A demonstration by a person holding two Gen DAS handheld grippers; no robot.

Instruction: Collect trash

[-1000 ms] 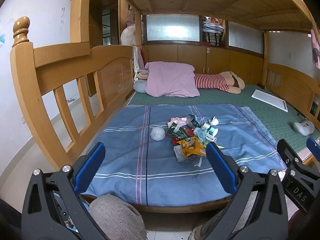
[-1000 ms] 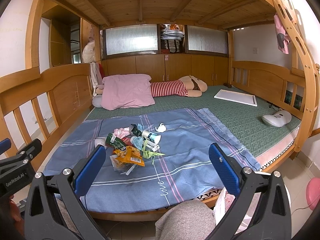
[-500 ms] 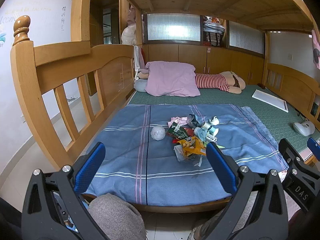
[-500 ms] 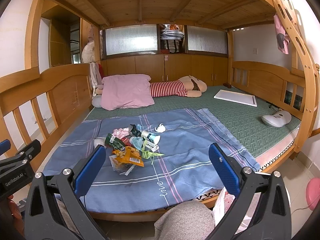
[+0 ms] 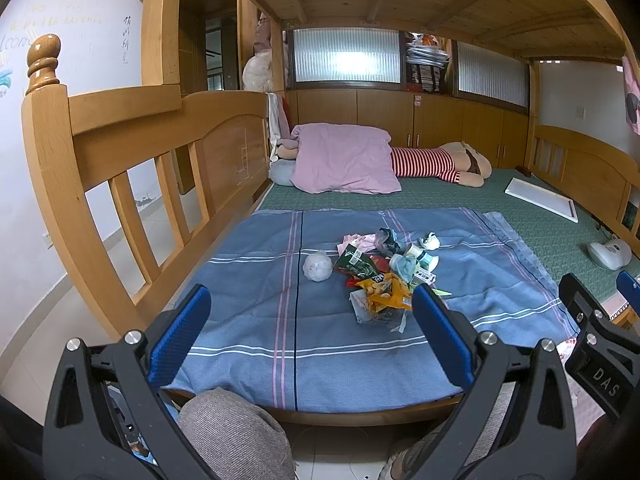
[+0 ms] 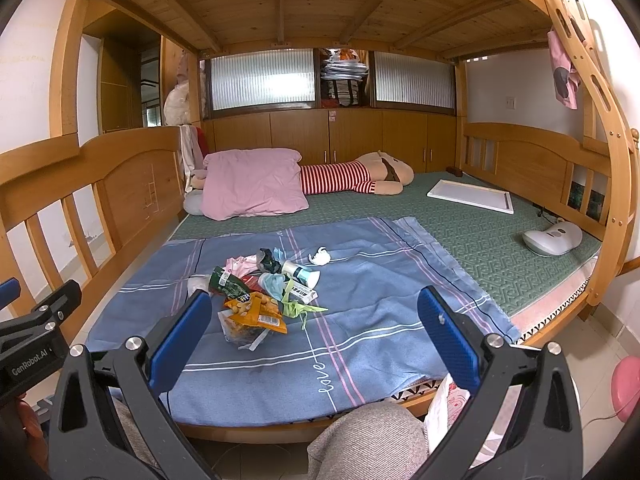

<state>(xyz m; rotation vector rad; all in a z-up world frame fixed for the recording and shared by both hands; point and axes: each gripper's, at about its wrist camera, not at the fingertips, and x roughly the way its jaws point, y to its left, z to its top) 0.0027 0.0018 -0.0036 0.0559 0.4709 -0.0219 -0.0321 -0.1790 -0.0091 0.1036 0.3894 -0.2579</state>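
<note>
I am holding my left claw and right claw wide and empty, back from the bed. The trash pile is sitting on the blue sheet. Light wrappers might be slipping out, and the round ball rolling off

We see a loose heap of crumpled colourful snack wrappers on the blue striped bedspread, a white crumpled ball just beside it.

Right gripper, spread wide, faces trash pile on blanket.
</note>
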